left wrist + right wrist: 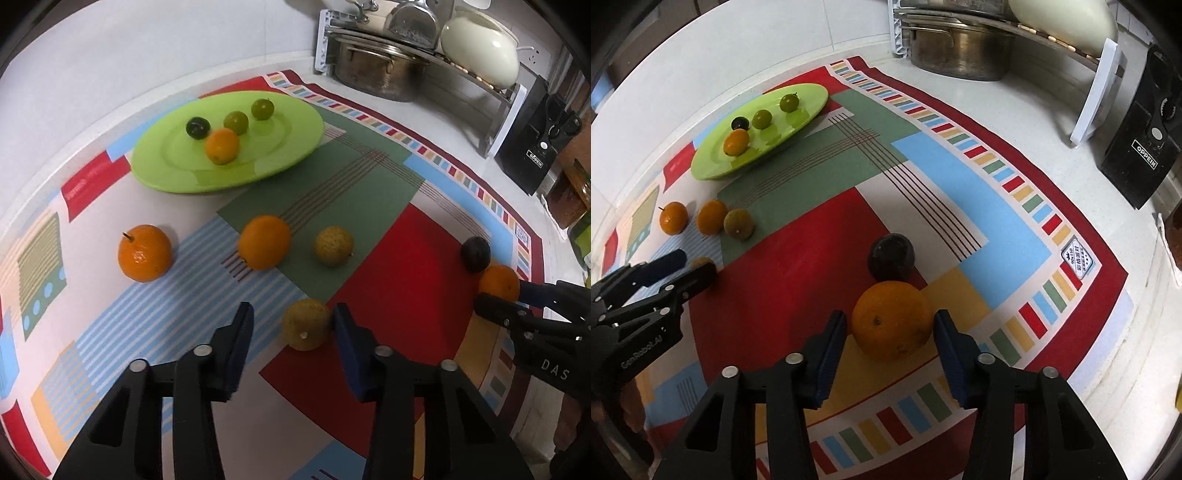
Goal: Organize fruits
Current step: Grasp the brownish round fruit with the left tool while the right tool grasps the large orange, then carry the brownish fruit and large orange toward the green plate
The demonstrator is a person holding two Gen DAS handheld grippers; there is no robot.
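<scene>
Left claw (293,323) open around yellowish fruit (306,324); right claw (890,323) open, seemingly ungripped, around orange (892,320) beside dark plum (891,257). Roll-off risked if pinched off-centre.

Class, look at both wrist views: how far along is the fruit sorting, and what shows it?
Done: four small fruits lie on the green plate. In hand: the left gripper straddles a yellowish fruit, with a gap at one pad; the right gripper brackets an orange, neither lifted. Left: two oranges, a speckled fruit and a dark fruit on the cloth.
</scene>
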